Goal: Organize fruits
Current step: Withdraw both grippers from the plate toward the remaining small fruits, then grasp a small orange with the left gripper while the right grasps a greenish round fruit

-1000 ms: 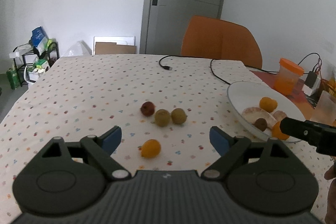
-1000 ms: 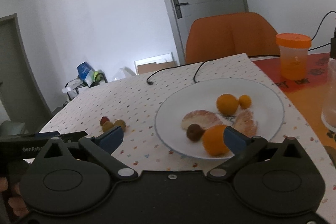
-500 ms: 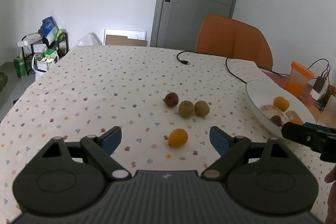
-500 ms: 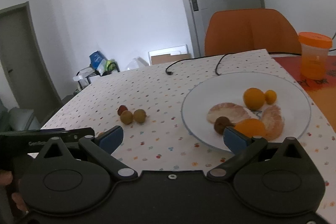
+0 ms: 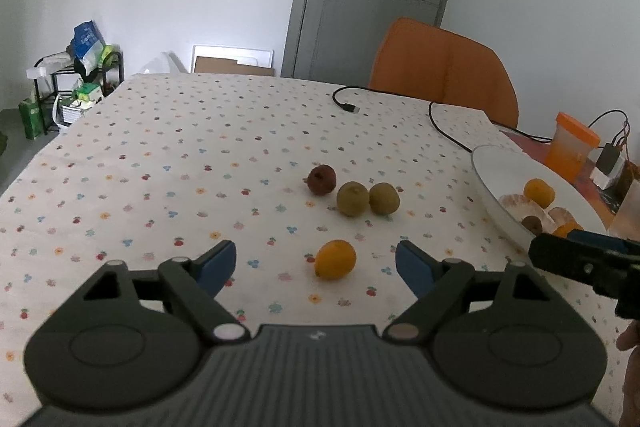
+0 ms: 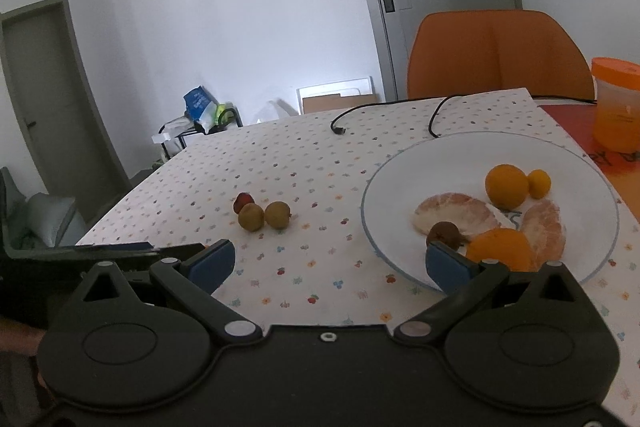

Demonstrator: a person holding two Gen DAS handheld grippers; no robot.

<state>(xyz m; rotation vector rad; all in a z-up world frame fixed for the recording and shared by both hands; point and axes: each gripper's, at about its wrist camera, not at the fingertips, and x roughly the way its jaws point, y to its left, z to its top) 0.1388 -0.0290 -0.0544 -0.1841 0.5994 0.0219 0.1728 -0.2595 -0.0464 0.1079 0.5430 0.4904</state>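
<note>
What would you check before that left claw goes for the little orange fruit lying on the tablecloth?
1. Left gripper open: ok, jaws wide apart.
2. Small orange fruit lined up between the fingers: ok.
3. Neighbours clear: ok, the two green fruits and the red fruit lie apart, farther away.
4. Room on the white plate: ok, bare patches show.
5. Right gripper empty: ok, open.
6. Fruit firmness: cannot tell.

Nothing reads clearly; the orange mat shows perhaps partial letters.
</note>
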